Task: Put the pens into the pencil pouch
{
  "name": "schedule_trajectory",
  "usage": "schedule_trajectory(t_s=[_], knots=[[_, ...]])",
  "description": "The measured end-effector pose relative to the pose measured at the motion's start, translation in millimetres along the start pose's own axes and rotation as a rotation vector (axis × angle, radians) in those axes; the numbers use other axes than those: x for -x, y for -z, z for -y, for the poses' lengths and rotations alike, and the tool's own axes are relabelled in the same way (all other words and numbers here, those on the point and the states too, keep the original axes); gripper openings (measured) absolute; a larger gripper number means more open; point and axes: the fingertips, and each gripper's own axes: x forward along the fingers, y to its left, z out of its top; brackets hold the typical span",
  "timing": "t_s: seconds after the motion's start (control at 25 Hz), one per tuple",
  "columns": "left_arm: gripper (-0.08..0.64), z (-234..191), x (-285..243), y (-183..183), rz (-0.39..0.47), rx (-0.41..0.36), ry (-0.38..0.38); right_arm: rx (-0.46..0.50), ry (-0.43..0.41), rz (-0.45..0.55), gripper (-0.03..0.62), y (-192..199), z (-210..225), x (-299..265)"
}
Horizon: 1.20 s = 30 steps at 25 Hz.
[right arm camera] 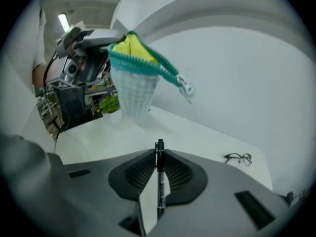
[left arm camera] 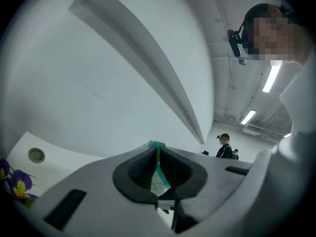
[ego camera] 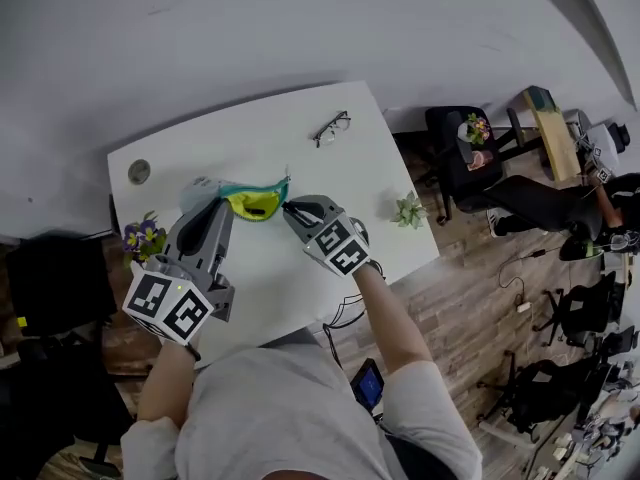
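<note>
**Pen gripped in right gripper, just short of the open pouch**

- Pen (right arm camera: 159,181): black and slim, pinched between the right gripper's (right arm camera: 159,154) two jaws. It lies lengthwise along them, with its end poking just past the fingertips. It is outside the pouch and apart from it.
- Pouch (right arm camera: 136,78): teal zip edge, yellow lining, pale mesh body. It hangs clear of the table with its mouth gaping. The zip pull (right arm camera: 186,86) dangles off the right end of the teal edge.
- Left gripper (left arm camera: 158,152): jaws clamped nearly together on a thin strip of the pouch's teal edge (left arm camera: 159,174), which holds the pouch up.
- Head view: the pouch (ego camera: 255,201) sits between the two grippers. The left gripper (ego camera: 222,204) is at its left end. The right gripper (ego camera: 289,208) is close by its right end, fingertips pointing at the opening. The pen is too small to pick out from here.
- Table (ego camera: 300,258): white with rounded corners, below both grippers.
- Glasses (ego camera: 331,127): dark-framed, lying well apart from the pouch toward the far edge. They also show in the right gripper view (right arm camera: 238,158).
- A small green plant (ego camera: 409,209) stands near the right edge.
- Purple flowers (ego camera: 143,234) sit at the left edge, and show in the left gripper view (left arm camera: 12,179).
- A round cable port (ego camera: 139,171) is set in the left far corner.
- Beyond the table: wood floor and a black chair (ego camera: 455,163) on the right.
- A person (left arm camera: 224,146) stands far off in the left gripper view.
</note>
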Motion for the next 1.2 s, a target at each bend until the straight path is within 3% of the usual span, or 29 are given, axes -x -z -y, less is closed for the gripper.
schedule_trajectory(t_s=[0.28,0.4,0.8,1.2], knots=[[0.040,20,2,2,-0.033,-0.012,0.077,-0.318,0.189,0.234,0.074,-22,9,60],[0.041,27,4,5,-0.048,-0.012,0.108,-0.391,0.254,0.322,0.074,-31,8,84],[0.040,44,6,14,-0.077,0.021,0.198,-0.455,0.419,0.619,0.074,-92,2,170],[0.040,60,7,17,-0.091,0.036,0.262,-0.406,0.423,0.885,0.074,-168,-17,227]])
